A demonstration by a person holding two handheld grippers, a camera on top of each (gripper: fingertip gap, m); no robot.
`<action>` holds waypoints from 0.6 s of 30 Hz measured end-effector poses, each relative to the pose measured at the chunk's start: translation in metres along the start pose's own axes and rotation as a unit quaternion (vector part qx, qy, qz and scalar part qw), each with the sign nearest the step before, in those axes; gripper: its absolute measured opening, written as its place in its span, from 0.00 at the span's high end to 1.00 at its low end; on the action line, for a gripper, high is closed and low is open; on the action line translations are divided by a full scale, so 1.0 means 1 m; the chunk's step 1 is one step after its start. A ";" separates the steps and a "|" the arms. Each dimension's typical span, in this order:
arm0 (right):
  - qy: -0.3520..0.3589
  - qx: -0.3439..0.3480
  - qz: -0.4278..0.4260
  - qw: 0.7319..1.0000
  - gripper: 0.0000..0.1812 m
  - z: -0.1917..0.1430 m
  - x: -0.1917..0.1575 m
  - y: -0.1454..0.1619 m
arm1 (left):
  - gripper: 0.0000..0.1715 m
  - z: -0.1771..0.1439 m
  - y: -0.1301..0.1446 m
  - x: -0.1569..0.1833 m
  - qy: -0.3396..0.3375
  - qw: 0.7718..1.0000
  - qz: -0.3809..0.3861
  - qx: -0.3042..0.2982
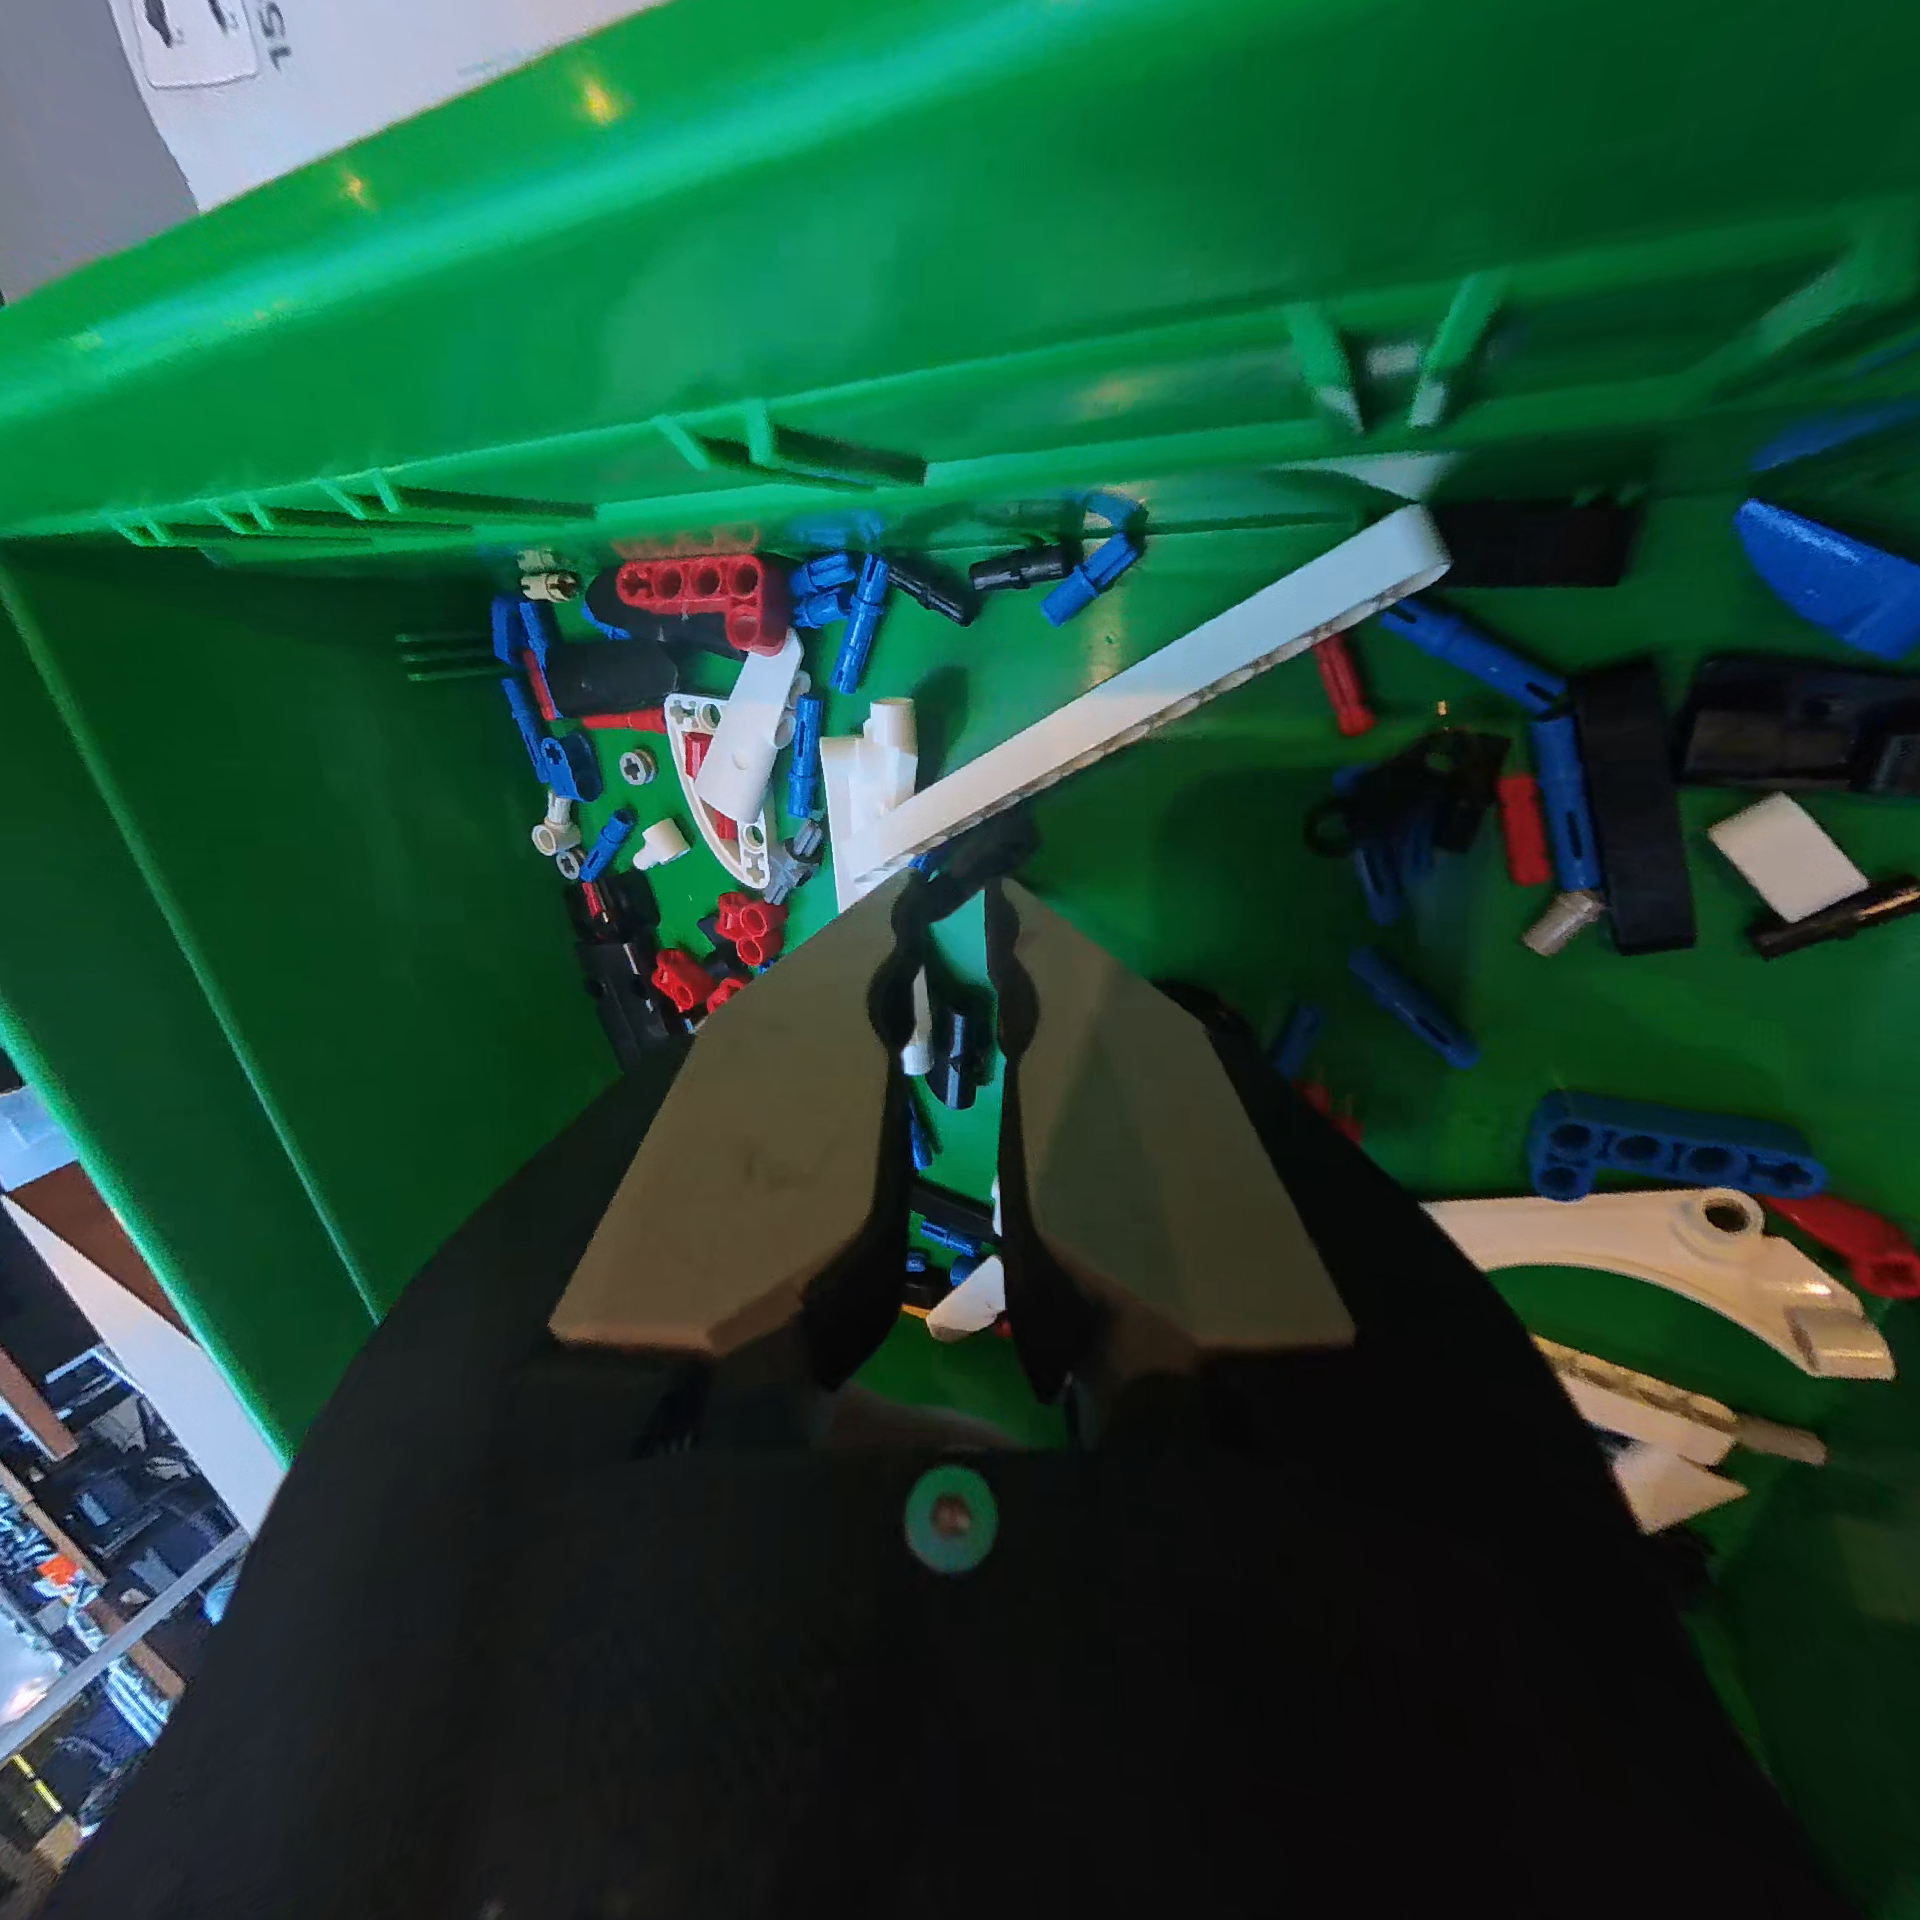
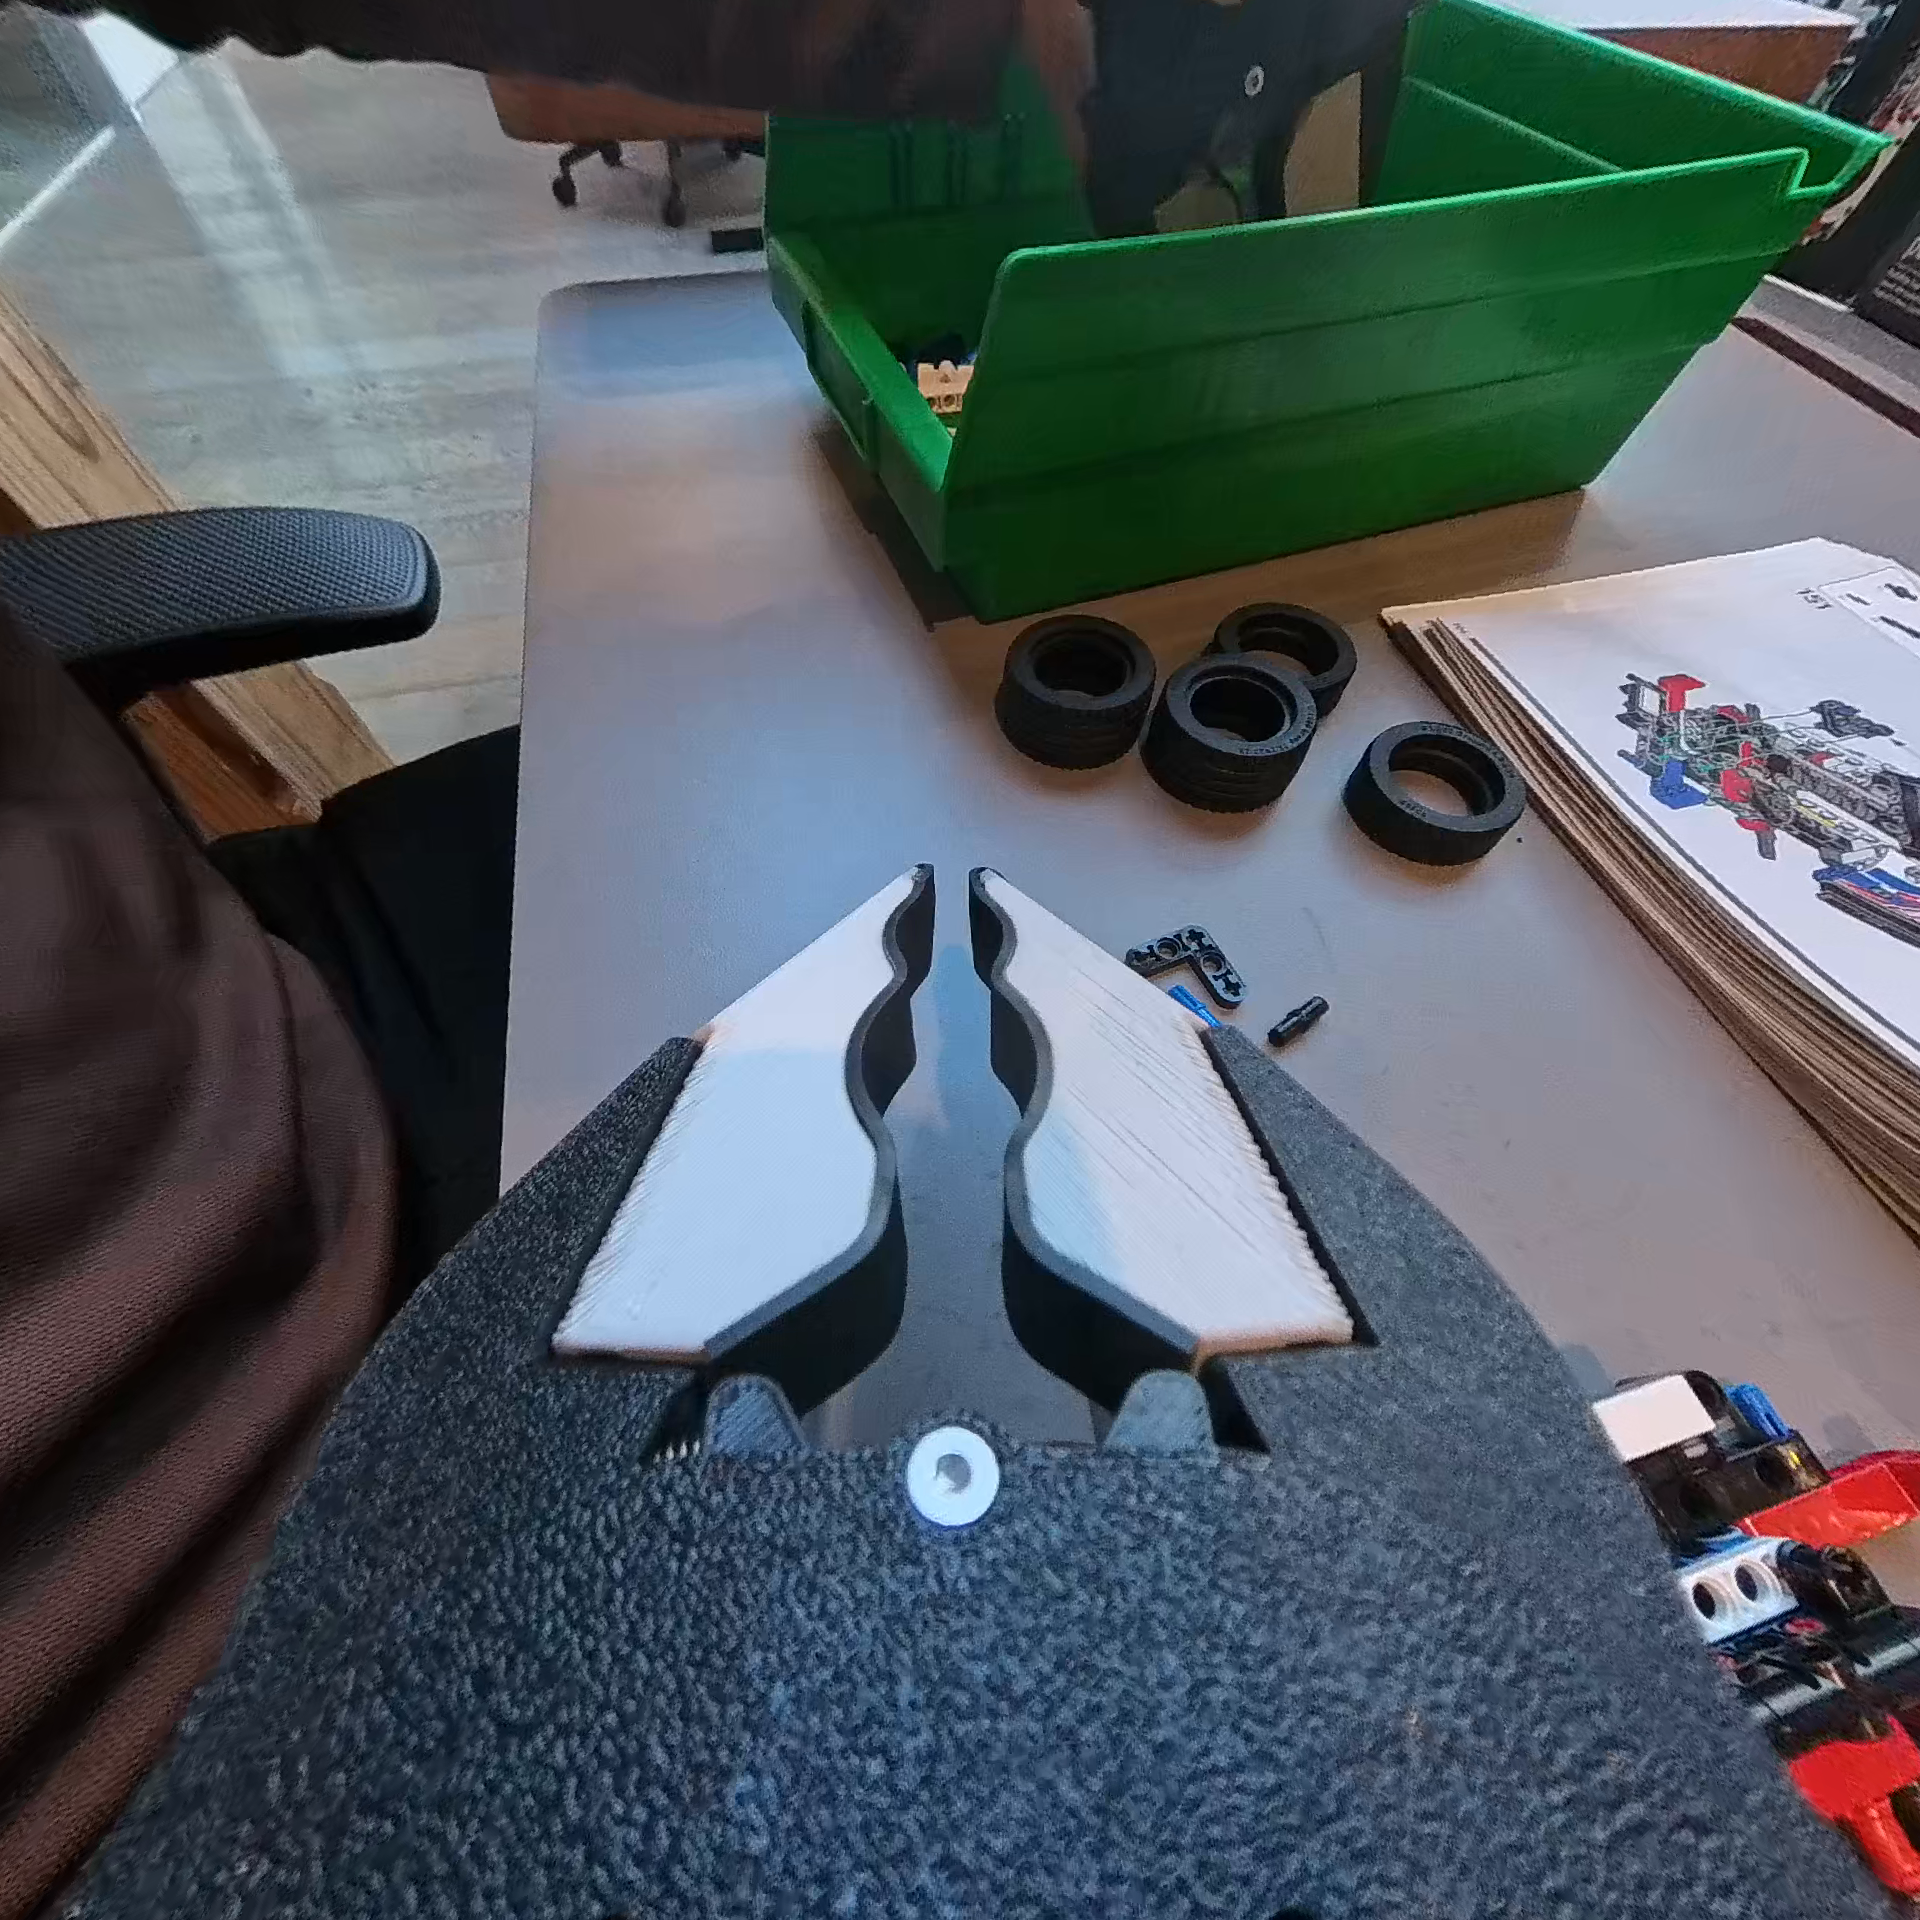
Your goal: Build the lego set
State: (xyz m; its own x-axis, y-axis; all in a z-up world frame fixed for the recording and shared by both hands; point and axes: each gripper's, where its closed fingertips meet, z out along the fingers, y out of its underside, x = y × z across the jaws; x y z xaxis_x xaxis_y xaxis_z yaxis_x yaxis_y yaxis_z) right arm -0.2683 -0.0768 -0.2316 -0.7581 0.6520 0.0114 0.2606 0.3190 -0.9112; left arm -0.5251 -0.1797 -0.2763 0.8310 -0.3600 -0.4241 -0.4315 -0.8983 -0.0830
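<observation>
Four black tires (image 2: pixel 1236 717) sit on the desk (image 2: pixel 727 727) beside the green bin (image 2: pixel 1299 416) and instruction booklet (image 2: pixel 1704 790). Right gripper (image 2: pixel 951 883) hovers over the desk, jaws slightly apart, empty. Left gripper (image 1: pixel 951 894) is inside the bin, jaws narrowly apart, tips over loose lego pieces (image 1: pixel 727 727), near a long white beam (image 1: pixel 1174 686); no grasp visible.

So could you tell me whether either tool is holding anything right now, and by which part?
Neither: the left tool sits empty over bin pieces; the right tool is empty.
</observation>
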 end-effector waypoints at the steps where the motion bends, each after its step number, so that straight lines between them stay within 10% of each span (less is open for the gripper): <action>1: -0.001 0.000 0.001 1.000 0.97 0.000 0.000 0.000 | 0.96 0.000 0.000 0.000 0.002 1.000 0.002 -0.002; 13: 0.004 -0.003 -0.015 1.000 0.97 0.000 -0.002 0.001 | 0.97 -0.040 0.009 -0.012 -0.038 0.999 -0.032 -0.010; 18: 0.006 -0.009 -0.028 1.000 0.97 0.002 -0.005 0.002 | 0.97 -0.106 -0.066 -0.017 -0.080 0.988 -0.047 0.121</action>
State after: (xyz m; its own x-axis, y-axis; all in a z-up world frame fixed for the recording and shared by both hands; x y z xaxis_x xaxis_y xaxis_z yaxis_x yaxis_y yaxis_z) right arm -0.2650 -0.0803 -0.2344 -0.7648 0.6408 0.0672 0.2283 0.3670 -0.9018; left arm -0.4734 -0.1408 -0.1678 0.8139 -0.2157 -0.5394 -0.4424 -0.8320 -0.3348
